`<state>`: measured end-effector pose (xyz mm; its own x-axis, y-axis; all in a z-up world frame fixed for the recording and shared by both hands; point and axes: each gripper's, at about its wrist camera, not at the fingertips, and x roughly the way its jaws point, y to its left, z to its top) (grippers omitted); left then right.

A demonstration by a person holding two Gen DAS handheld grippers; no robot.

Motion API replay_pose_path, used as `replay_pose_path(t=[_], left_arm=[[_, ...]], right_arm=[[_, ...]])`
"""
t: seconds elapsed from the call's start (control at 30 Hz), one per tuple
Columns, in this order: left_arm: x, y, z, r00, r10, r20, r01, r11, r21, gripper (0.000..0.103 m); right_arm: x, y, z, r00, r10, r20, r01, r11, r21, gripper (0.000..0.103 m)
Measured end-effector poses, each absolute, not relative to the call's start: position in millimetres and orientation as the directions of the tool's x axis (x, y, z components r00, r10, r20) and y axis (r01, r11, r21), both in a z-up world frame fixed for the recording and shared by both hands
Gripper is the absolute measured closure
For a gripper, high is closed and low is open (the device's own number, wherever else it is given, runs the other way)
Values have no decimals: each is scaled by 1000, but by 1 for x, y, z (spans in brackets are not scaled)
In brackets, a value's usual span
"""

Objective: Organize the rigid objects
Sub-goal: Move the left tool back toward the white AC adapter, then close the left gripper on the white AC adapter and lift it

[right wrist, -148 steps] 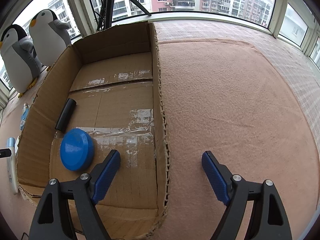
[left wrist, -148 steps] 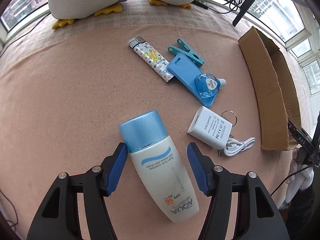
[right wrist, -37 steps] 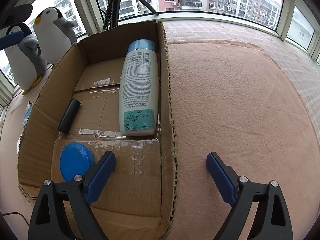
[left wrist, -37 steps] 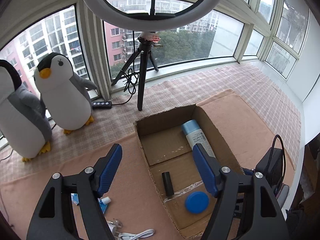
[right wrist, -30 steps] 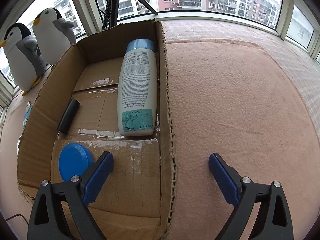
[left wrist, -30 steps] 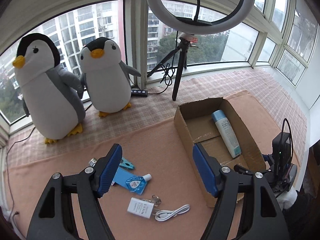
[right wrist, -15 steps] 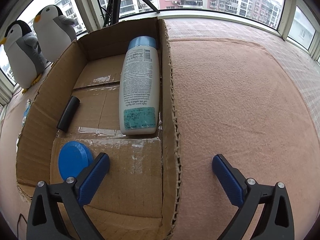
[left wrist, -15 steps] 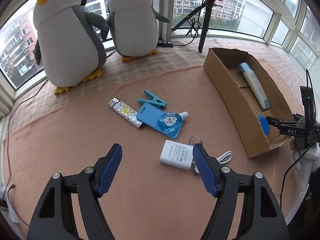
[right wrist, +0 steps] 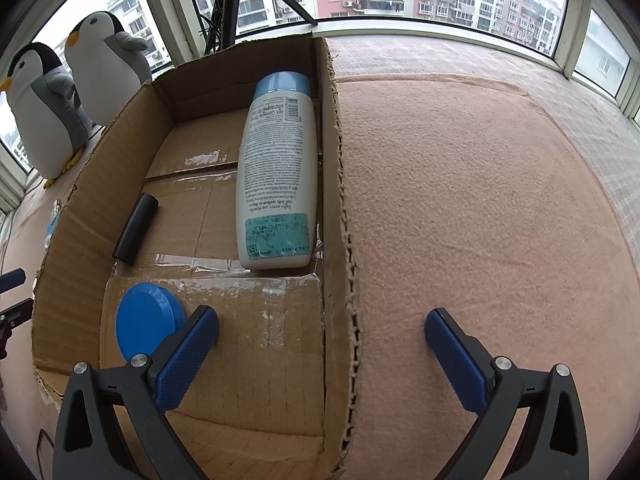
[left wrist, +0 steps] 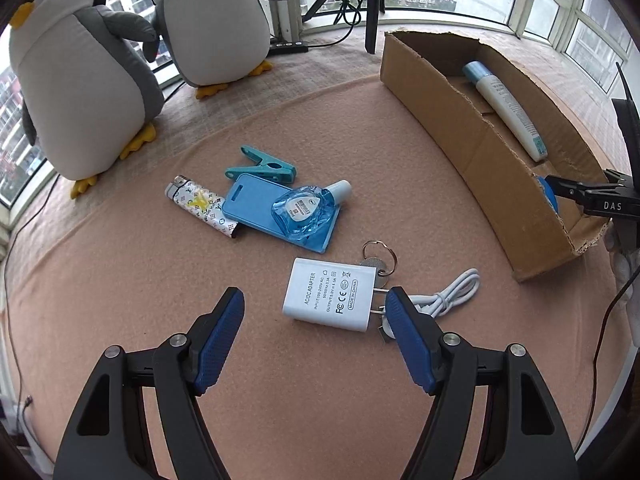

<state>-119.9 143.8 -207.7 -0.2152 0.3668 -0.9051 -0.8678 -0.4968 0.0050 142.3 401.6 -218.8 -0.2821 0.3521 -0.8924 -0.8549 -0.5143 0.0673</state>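
My left gripper is open and empty, low over the pink felt, with a white power adapter between its fingertips' line. Beyond lie a key ring, white cable, blue card holder under a blue liquid pouch, patterned lighter and teal clip. The cardboard box at right holds the sunscreen bottle, a black tube and a blue round lid. My right gripper is open and empty, straddling the box's right wall.
Two plush penguins stand at the back left by the windows. A tripod and power strip sit behind the box. Bare felt stretches right of the box.
My left gripper released the sunscreen bottle in the box, swung back left and came down over the loose items near the adapter. The right gripper stayed nearly still.
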Motion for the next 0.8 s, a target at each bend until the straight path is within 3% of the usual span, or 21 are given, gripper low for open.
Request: replay_pose_path(t=[0.4,0.57,0.7,0.8], left_arm=[[-128,152,-214,-190,385,-903,-866,-499,-31,31],[-132,151,-215,-157,410,-898,-863,-499,-77,41],[-129,154,-214,-146,428,-892,-871,-483,-89,57],[-125,156,-213,-163,427,-890,-877,-476,-68,58]], right_arm=[[142,402,-219,-282,352,-893,-855,-514,67,1],[141,402,-219,-282,352,-893,-855,-514,67,1],[140,402,-219,-281,352,-893,-856,-512,67,1],[139,399,-218,-279,352,-893,-857,-512,66,1]])
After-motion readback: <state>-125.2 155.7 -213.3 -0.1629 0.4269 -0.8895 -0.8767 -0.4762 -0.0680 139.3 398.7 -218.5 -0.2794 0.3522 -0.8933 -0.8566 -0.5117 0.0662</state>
